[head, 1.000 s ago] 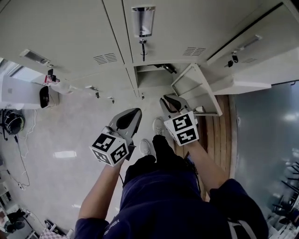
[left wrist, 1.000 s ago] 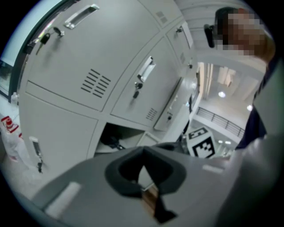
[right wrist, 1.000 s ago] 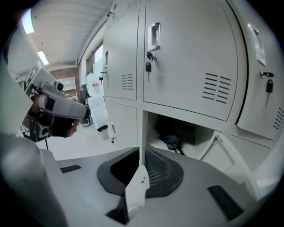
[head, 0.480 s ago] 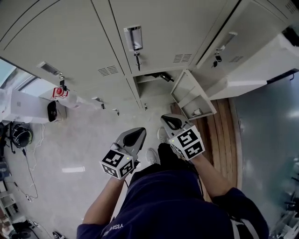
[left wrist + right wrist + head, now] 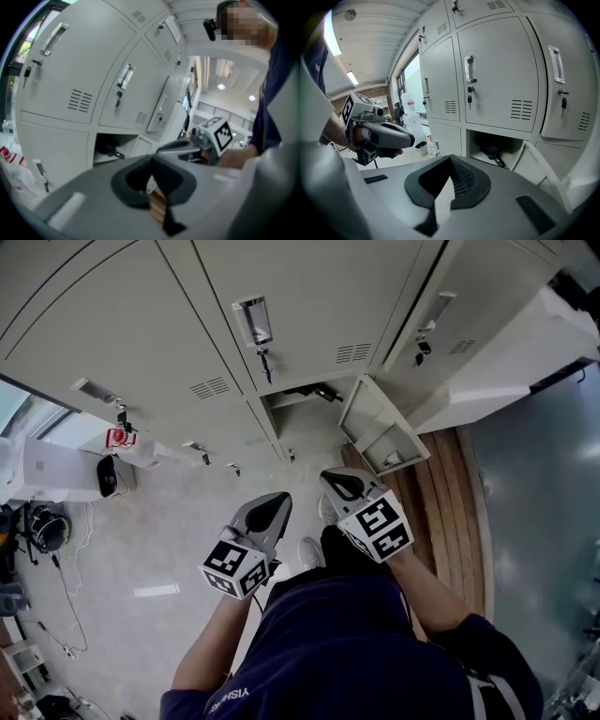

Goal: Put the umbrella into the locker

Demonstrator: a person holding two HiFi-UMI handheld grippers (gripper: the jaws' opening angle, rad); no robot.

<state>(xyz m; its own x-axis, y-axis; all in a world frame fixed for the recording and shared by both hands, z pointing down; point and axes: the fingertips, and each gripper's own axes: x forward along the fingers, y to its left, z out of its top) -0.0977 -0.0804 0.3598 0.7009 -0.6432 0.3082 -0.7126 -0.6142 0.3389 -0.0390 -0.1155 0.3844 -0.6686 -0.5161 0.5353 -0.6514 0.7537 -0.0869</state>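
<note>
The lockers (image 5: pixel 309 296) are pale painted sheet metal with louvred vents and keyed handles. One low locker (image 5: pixel 291 413) stands with its flat door (image 5: pixel 380 427) swung out, and inside lies the umbrella (image 5: pixel 316 390) — folded, dark, soft. The left gripper (image 5: pixel 278 498) and right gripper (image 5: pixel 330 477) hang well back, fingers closed on nothing — likely because the placing is done.
</note>
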